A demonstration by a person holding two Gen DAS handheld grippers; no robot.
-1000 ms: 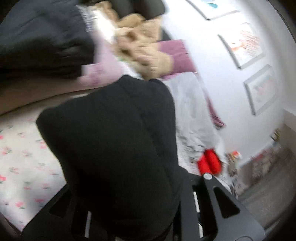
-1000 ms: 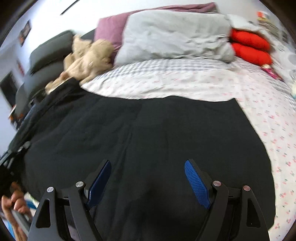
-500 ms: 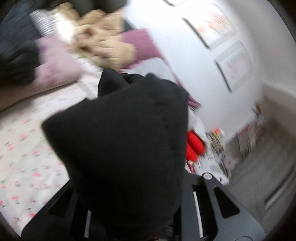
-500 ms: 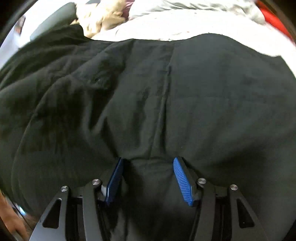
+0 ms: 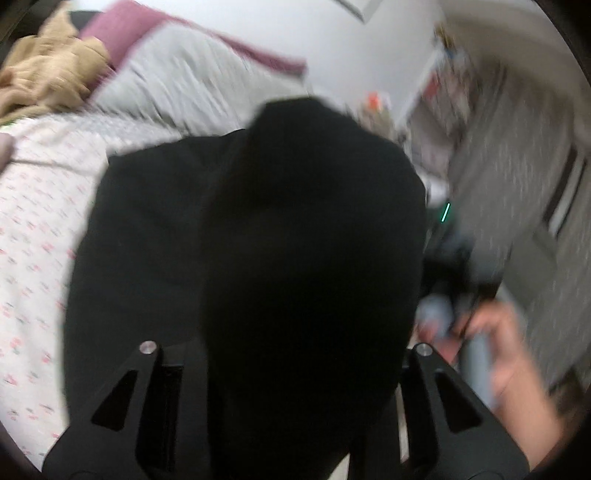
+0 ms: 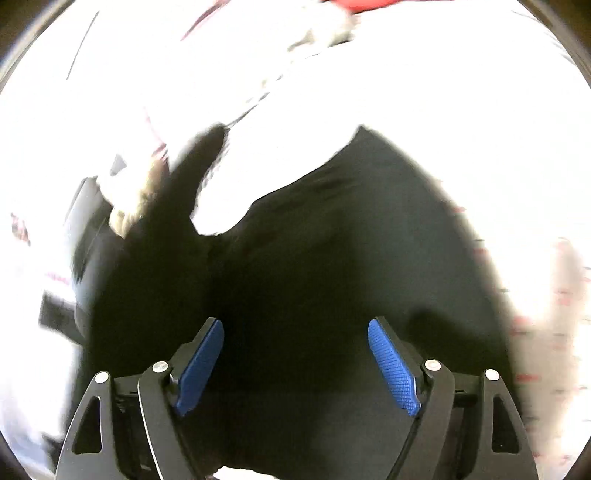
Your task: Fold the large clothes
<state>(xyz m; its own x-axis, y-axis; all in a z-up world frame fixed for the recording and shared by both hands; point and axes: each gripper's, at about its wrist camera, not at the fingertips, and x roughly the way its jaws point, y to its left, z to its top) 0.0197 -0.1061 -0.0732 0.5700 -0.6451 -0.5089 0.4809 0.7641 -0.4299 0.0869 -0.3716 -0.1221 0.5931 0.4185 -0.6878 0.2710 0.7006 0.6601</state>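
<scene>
The garment (image 5: 295, 240) is plain black. The bedsheet (image 5: 33, 229) is white with small pink flowers (blurred). At its head edge lie a grey pillow (image 5: 177, 85), a mauve one (image 5: 125, 26) and a tan blanket (image 5: 44, 74). The right gripper's pads (image 6: 393, 369) are blue.

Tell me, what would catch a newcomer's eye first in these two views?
A big black garment bunches over the left gripper and blocks most of its view, with the floral bedsheet to its left. In the right wrist view, the right gripper stands open with bright blue pads above the same dark cloth.
</scene>
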